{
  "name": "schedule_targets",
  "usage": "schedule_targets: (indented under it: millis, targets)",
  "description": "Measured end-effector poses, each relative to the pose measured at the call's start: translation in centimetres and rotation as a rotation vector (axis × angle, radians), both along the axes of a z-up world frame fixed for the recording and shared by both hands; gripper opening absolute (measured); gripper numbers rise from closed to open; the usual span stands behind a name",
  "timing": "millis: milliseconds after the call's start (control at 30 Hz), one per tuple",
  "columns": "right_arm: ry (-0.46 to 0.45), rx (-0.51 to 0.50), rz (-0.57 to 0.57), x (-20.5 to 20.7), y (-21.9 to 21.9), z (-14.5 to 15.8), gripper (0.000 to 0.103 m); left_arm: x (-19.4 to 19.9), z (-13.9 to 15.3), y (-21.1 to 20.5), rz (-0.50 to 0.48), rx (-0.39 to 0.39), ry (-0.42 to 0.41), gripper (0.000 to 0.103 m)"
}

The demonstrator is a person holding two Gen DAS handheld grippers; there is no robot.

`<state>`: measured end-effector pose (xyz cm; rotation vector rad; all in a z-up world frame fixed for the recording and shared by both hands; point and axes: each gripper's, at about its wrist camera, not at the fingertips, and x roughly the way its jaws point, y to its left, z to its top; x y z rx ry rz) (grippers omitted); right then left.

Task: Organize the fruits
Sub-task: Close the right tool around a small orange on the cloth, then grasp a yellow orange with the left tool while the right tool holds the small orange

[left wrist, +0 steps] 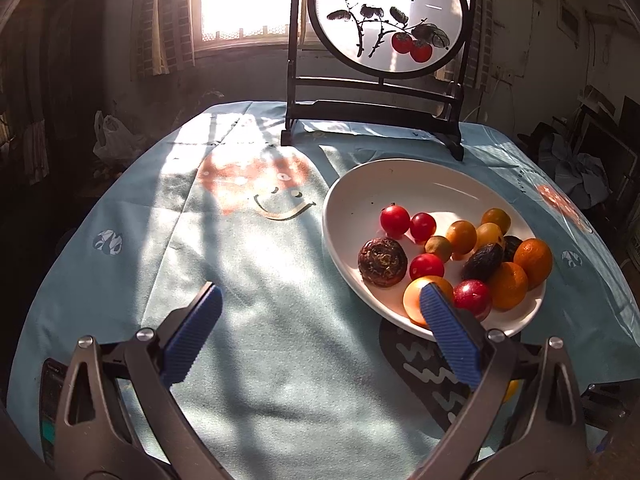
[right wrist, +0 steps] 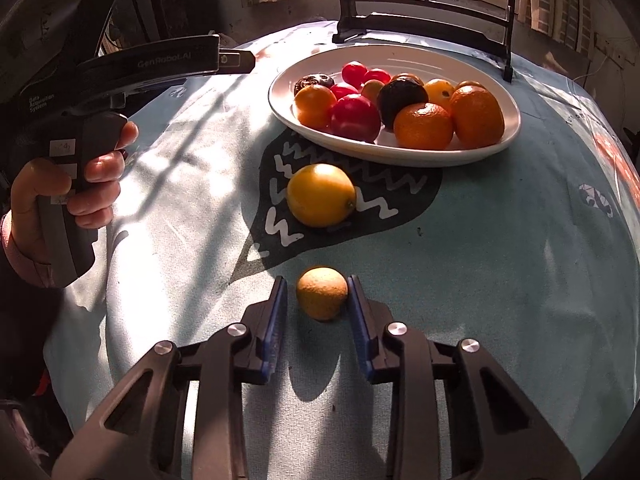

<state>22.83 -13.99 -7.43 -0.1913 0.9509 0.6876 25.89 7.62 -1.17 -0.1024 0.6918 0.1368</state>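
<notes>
A: Sunlit blue tablecloth [right wrist: 520, 280], and nearest us the right gripper [right wrist: 317, 300] brackets a small orange [right wrist: 322, 298], jaws apart, right pad touching at most.

B: Beyond it a lemon [right wrist: 321, 195] lies loose. So two left, I'd judge; the plate [right wrist: 400, 156] holds the rest.

A: Only the right view shows those strays. The left gripper [left wrist: 320, 312] hangs wide open, empty, beside the plate; its view adds the painted screen [left wrist: 384, 16].
</notes>
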Motion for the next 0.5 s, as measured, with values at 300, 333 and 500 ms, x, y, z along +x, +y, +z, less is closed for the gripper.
schedule_targets:
  millis: [300,333,500]
  targets:
    - [-0.019,0.114,-0.113,1.0,-2.7,1.3,0.025,-0.2,-0.3,-1.0,-0.093,-0.032,0.015,0.101]
    - [-0.019,0.128,-0.148,1.4,-3.3,1.4,0.025,-0.3,-0.4,-1.6,-0.134,-0.036,0.023,0.101]
    - [0.003,0.188,-0.322,3.0,-6.5,1.6,0.025,-1.8,-0.8,-6.2,-0.378,0.01,0.041,0.1]
